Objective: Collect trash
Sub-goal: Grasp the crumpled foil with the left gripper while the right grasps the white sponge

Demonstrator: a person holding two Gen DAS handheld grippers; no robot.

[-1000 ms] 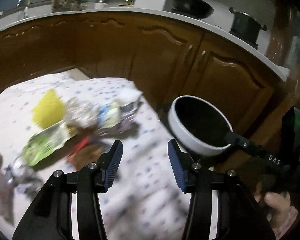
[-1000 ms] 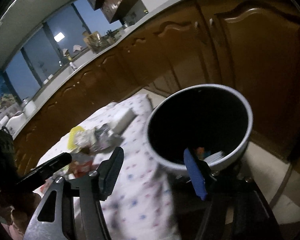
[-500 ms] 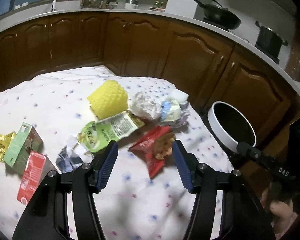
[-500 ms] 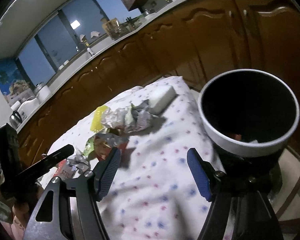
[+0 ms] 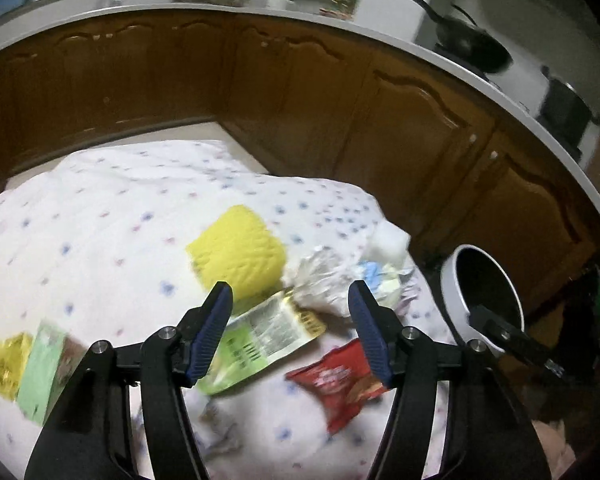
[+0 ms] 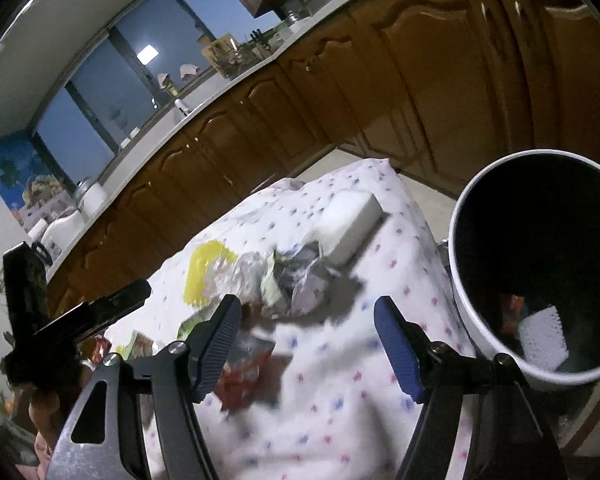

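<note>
- I take the white countertop point(image 5: 440, 56) as my landmark; it curves across the back of my left view.
- Brown wooden cabinets point(image 5: 300, 92) run directly beneath the countertop.
- A black wok point(image 5: 474, 46) sits on top of the countertop, toward its right end.
- A dark pot point(image 5: 568, 110) stands on the countertop, just right of the wok.
- Dusk-blue windows point(image 6: 112, 92) rise behind the countertop in my right view.
- A white-lidded jar point(image 6: 90, 196) rests on the countertop at its far left.

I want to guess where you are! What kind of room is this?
Most likely a home kitchen. Brown wooden cabinets run under a long white countertop, and a black wok and a pot sit on it.
</note>
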